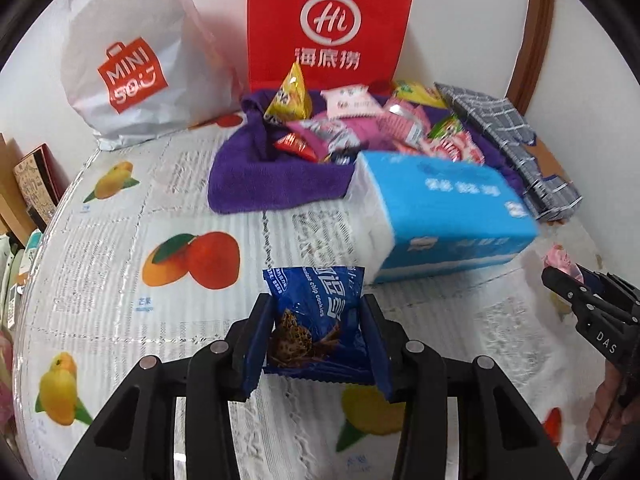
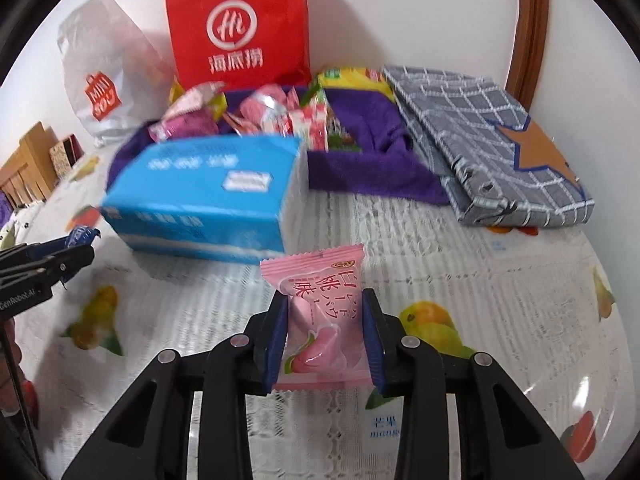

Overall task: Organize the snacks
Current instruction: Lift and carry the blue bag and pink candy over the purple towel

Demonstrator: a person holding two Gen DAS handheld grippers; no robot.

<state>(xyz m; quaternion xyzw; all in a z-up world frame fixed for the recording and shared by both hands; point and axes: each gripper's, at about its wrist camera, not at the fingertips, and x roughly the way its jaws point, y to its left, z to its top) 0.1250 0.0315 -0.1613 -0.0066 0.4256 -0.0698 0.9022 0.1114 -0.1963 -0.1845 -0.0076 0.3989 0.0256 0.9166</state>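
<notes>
A table covered by a white lace-patterned cloth printed with fruit (image 1: 192,258) fills both views. At its far edge, against the wall, a white plastic shopping bag (image 1: 128,52) and a red paper bag (image 1: 330,20) are stood side by side. In front of the red bag a purple towel (image 1: 256,180) is spread, and a heap of small wrapped snacks (image 1: 360,124) in yellow, pink, red and green is piled on it. To the right of the towel a folded grey checked cloth (image 2: 480,136) is laid, touching the towel's edge. A blue tissue pack (image 1: 444,216) is set on the tablecloth just in front of the towel, between the snack heap and the two grippers. A blue packet of chocolate chip cookies (image 1: 316,316) is clamped upright between the blue pads of the left gripper (image 1: 316,344), above the tablecloth and nearer than the tissue pack. A pink peach-flavoured snack packet (image 2: 324,320) is gripped likewise between the pads of the right gripper (image 2: 325,338), its upper edge seen against the tissue pack's lower front. Each gripper is seen at the margin of the other's view, with part of a hand (image 1: 612,412) behind the right one.
</notes>
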